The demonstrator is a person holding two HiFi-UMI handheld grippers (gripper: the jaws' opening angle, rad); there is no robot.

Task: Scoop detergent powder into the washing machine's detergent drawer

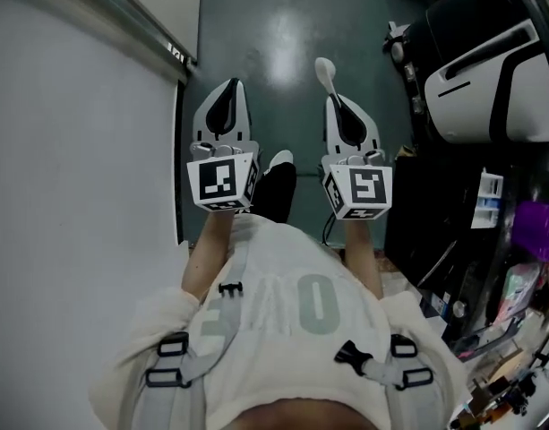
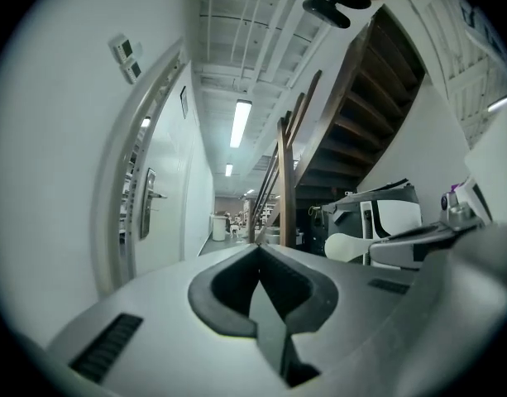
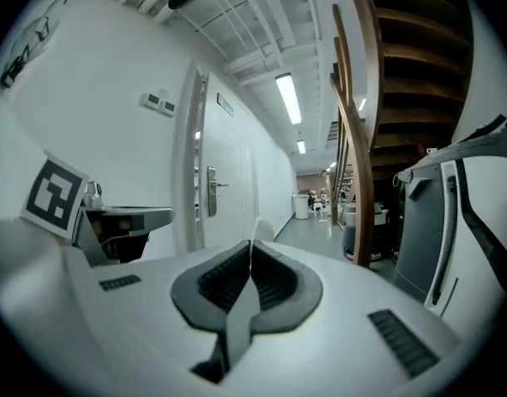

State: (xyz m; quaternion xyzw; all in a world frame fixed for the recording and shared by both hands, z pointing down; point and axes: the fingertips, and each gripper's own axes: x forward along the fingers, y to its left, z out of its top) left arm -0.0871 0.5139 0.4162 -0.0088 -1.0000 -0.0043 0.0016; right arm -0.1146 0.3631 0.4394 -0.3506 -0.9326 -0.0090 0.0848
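Note:
My right gripper [image 1: 332, 97] is shut on the handle of a white scoop [image 1: 324, 70], whose bowl sticks out past the fingertips. In the right gripper view the jaws [image 3: 251, 251] meet on the thin handle, and the scoop [image 3: 265, 227] shows just beyond them. My left gripper [image 1: 227, 86] is held level beside it, shut, with nothing between its jaws [image 2: 258, 255]. The left gripper view catches the scoop [image 2: 346, 245] off to its right. No detergent powder or detergent drawer is visible in any view.
A white wall [image 1: 77, 150] with a framed door runs along the left. A white and black machine [image 1: 489, 79] stands at the right, with cluttered shelves [image 1: 516, 267] nearer me. Wooden stairs [image 3: 402, 98] rise on the right, and a corridor [image 3: 307, 222] runs ahead.

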